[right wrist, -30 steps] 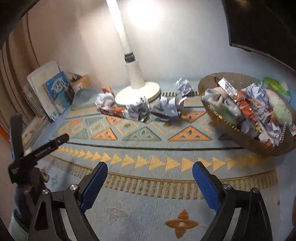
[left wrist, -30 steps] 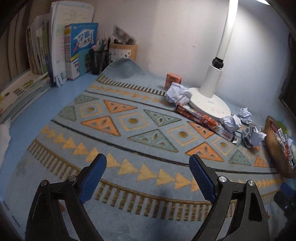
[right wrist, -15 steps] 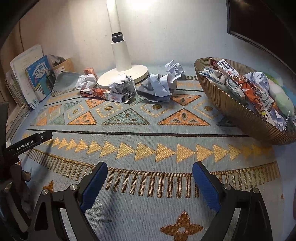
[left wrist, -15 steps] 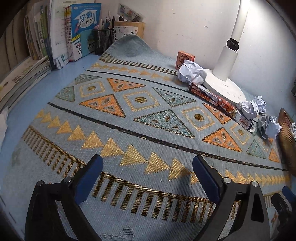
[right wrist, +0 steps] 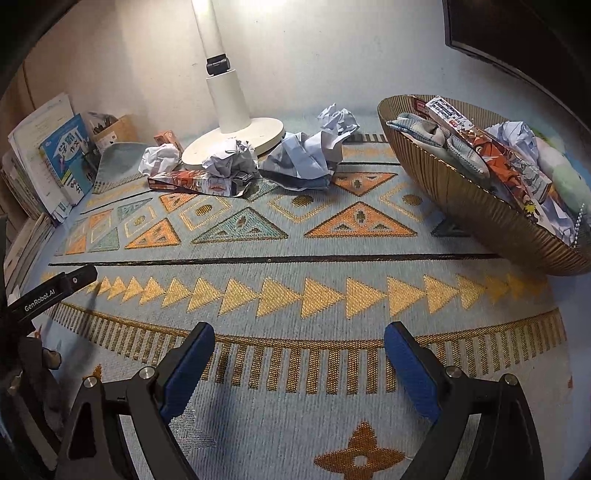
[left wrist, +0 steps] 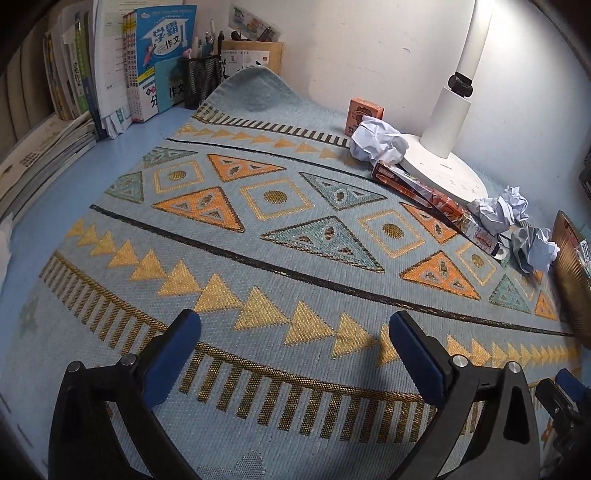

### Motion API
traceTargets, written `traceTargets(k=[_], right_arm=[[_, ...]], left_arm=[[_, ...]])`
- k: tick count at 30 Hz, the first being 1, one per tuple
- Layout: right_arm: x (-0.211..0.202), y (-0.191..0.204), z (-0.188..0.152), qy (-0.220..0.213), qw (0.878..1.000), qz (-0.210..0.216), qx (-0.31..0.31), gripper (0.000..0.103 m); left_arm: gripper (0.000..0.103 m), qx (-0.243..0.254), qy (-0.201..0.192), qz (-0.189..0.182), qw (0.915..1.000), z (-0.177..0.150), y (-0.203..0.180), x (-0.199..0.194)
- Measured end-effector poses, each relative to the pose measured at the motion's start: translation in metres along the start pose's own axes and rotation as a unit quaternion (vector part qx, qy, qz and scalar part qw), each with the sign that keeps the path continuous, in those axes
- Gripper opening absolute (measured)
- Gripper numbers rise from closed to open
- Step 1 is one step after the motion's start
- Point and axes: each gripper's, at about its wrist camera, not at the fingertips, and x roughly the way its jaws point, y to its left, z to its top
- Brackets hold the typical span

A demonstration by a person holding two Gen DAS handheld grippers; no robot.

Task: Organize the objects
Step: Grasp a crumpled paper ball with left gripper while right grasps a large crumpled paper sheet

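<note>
Several crumpled paper balls lie around the white lamp base: one white ball by a small orange box, one on a long red snack box, a grey-blue wad and another ball behind it. A brown woven basket at the right holds wrappers, paper and cloth. My left gripper is open and empty above the patterned mat. My right gripper is open and empty above the mat's front part.
Books and pen holders stand at the back left against the wall. The patterned mat covers a blue table and curls up at its far edge. A dark monitor hangs at the upper right.
Both grippers have moved lower and forward over the mat towards the paper balls and lamp. Both stay open and empty.
</note>
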Motion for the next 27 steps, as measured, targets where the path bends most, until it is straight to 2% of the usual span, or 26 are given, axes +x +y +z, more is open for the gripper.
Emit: traceTargets(k=[3, 5, 6, 9, 13, 15, 17, 18, 20, 22, 24, 26, 27], right_arm=[[0.001, -0.001, 0.000, 0.005, 1.000, -0.001, 0.003, 0.093], [0.002, -0.002, 0.001, 0.007, 1.000, 0.000, 0.004, 0.093], [0.002, -0.003, 0.002, 0.008, 1.000, 0.002, 0.006, 0.093], [0.006, -0.013, 0.012, 0.010, 0.999, -0.010, 0.041, 0.093], [0.012, -0.026, 0.042, 0.002, 0.989, 0.053, 0.135, 0.093], [0.019, -0.023, 0.059, -0.004, 0.983, 0.062, 0.175, 0.093], [0.032, -0.017, 0.074, -0.001, 0.982, 0.037, 0.187, 0.093], [0.039, -0.016, 0.078, 0.001, 0.980, 0.017, 0.196, 0.093], [0.054, -0.019, 0.086, -0.007, 0.974, 0.012, 0.224, 0.096], [0.060, -0.018, 0.096, -0.040, 0.972, 0.012, 0.233, 0.096], [0.071, -0.014, 0.107, -0.043, 0.973, 0.004, 0.227, 0.096], [0.077, -0.007, 0.114, -0.049, 0.977, -0.015, 0.206, 0.097], [0.079, -0.006, 0.115, -0.052, 0.978, -0.020, 0.202, 0.096]], left_arm=[[0.102, 0.017, 0.014, 0.003, 0.9998, 0.003, -0.004, 0.003], [0.102, 0.059, 0.035, -0.039, 0.9968, 0.014, -0.012, 0.009], [0.102, 0.063, 0.037, -0.057, 0.9957, 0.022, -0.012, 0.010], [0.102, 0.042, 0.017, -0.103, 0.9936, 0.057, -0.010, 0.013], [0.102, 0.045, -0.010, -0.129, 0.9906, 0.103, -0.021, 0.033], [0.102, 0.035, 0.004, -0.156, 0.9871, 0.119, -0.025, 0.053], [0.102, 0.021, 0.025, -0.193, 0.9807, 0.129, -0.027, 0.073], [0.102, 0.025, 0.025, -0.190, 0.9812, 0.132, -0.030, 0.079], [0.102, 0.040, 0.012, -0.177, 0.9833, 0.136, -0.036, 0.086], [0.102, 0.050, 0.008, -0.182, 0.9820, 0.140, -0.043, 0.092], [0.102, 0.051, 0.008, -0.189, 0.9807, 0.142, -0.051, 0.098], [0.101, 0.058, 0.000, -0.175, 0.9828, 0.144, -0.059, 0.101], [0.097, 0.058, -0.001, -0.177, 0.9826, 0.146, -0.060, 0.103]])
